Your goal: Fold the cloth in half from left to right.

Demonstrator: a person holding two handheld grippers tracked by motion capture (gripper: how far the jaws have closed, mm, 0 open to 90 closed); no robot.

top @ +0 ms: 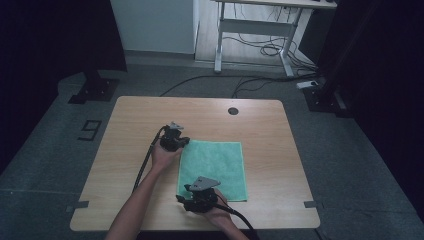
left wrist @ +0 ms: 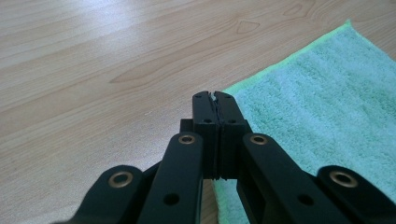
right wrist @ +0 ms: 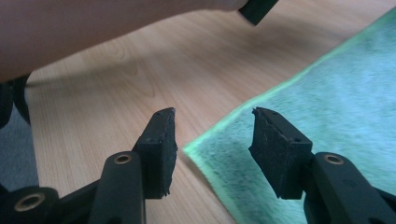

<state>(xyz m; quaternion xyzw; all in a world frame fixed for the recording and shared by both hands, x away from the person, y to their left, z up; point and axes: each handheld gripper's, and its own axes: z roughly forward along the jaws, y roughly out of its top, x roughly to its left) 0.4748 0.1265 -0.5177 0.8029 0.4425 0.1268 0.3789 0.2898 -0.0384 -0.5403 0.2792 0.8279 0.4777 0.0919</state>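
The green towel [top: 212,170] lies flat and fully spread on the wooden table [top: 130,130], toward the near middle, with no fold in it, so I judge the work has barely begun: both near-left and far-left corners need gripping before anything can be lifted or folded. My left gripper [left wrist: 214,100] sits low at the towel's far left corner, jaws pressed together; a pale sliver shows between the tips, but I cannot tell whether cloth is pinched there. My right gripper [right wrist: 212,126] hovers low over the near left corner, jaws standing apart with that corner between them and not yet squeezed. Both my forearms reach in from the near edge.
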